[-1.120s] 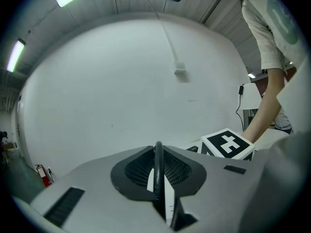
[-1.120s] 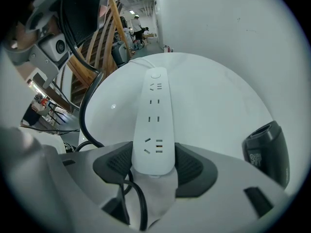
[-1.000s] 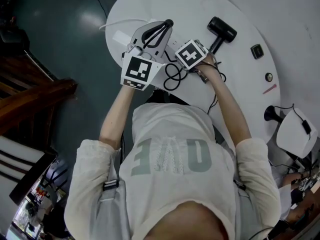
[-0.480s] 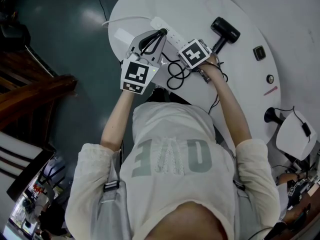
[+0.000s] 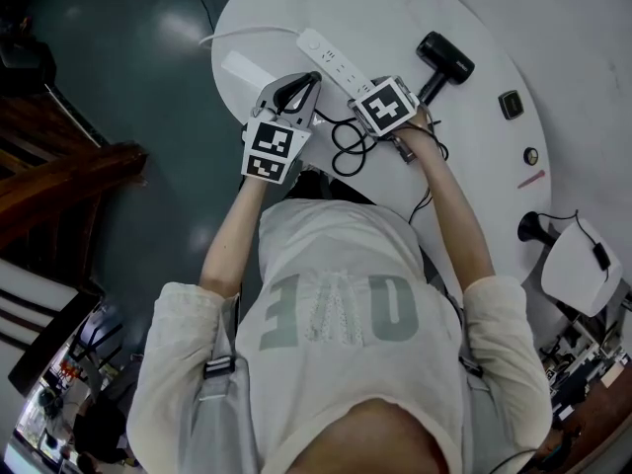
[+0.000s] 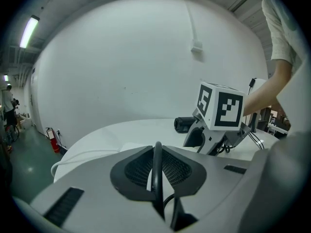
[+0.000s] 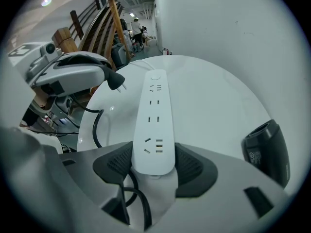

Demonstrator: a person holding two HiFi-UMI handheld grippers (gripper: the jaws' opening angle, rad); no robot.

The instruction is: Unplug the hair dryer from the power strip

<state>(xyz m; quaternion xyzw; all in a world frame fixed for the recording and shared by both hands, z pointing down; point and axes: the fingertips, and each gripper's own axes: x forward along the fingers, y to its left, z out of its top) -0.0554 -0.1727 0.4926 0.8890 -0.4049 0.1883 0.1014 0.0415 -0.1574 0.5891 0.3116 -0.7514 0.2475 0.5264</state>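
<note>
my left gripper (image 5: 308, 83) is closed down narrow on the black cord (image 6: 156, 165), which runs up between its pads in the left gripper view. in the right gripper view the plug (image 7: 115, 80) sticks out past that gripper's tip at the upper left, prongs bare and in the air, clear of the power strip (image 7: 154, 115), whose sockets all show empty. my right gripper (image 7: 153, 165) points steeply down and is clamped on the near end of the strip, one pad against each long side, pinning it to the white table (image 5: 464, 156). the hair dryer (image 5: 440, 59) lies on the table at the upper right of the head view, just beyond the right gripper and apart from the strip; in the right gripper view it is the dark body at the right edge. the cord loops on the table between the two grippers, toward the lower centre of the tabletop. against the frame a second ago, the left gripper has dropped and drawn back toward the lower left of the head view: then it hung over the strip and covered most of it, now the whole strip shows along the upper left of the table. the right gripper, the strip and the dryer sit where they were.
</note>
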